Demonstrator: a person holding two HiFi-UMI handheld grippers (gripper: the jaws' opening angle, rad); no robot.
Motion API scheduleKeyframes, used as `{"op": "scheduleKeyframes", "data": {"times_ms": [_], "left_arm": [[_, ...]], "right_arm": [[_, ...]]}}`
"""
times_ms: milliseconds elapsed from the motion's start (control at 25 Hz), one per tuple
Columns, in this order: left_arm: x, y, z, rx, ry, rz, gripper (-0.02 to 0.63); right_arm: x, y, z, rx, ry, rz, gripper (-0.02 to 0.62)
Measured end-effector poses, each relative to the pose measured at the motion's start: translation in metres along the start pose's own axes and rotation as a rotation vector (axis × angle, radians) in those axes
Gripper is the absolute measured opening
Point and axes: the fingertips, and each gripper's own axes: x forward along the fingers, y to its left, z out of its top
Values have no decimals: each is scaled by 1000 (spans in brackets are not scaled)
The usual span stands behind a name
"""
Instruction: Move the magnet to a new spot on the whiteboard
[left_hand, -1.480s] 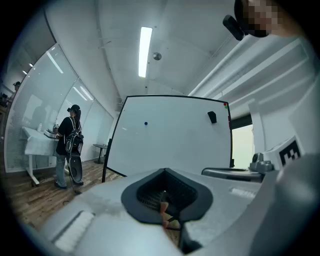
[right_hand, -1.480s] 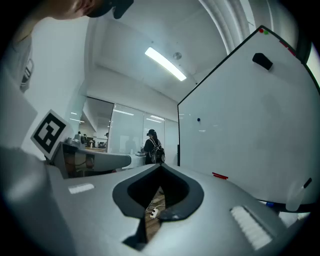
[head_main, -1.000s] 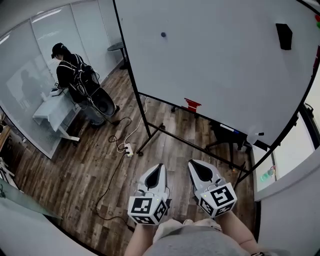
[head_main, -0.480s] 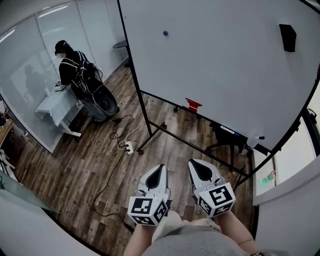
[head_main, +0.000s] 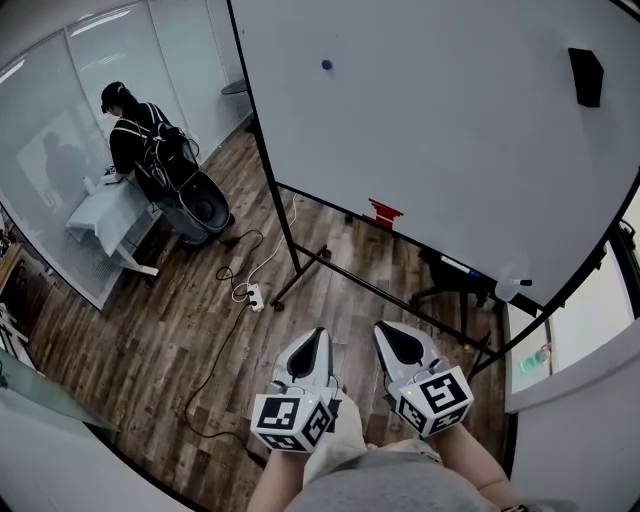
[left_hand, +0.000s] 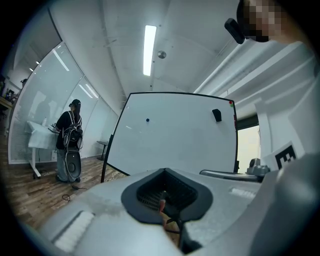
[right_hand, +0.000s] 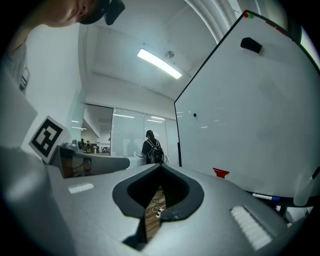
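Head view: left gripper (head_main: 317, 335), right gripper (head_main: 386, 330) jaws together, empty.

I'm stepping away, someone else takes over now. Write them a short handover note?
Left gripper: shut, empty, held low by the waist.
Right gripper: shut, empty, beside it.
Magnet: small blue dot high on the whiteboard, far from both grippers.
Done: nothing yet.
To do: reach up, grip the magnet, set it on another spot of the board.
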Motion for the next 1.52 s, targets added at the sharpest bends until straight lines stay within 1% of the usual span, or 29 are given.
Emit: {"op": "scheduleKeyframes", "data": {"times_ms": [360,520,720,880,1160,1520], "left_arm": [[61,24,18,-8,-19,-38,3],[93,44,30,-8,-22,-52,3],[139,73,44,3,-23,-85,3],[174,94,61,10,-19,-118,3],[241,121,100,41,-16,-199,3],[320,145,145,80,-41,-266,3]], "right_arm": [[45,-36,16,-2,-29,-3,2],[75,-52,24,-25,-38,-17,2],[122,-75,34,-39,-58,-56,2],[159,-91,43,-44,-61,-69,2],[220,-120,57,-46,-60,-106,2],[275,-151,68,-59,-75,-153,2]]}}
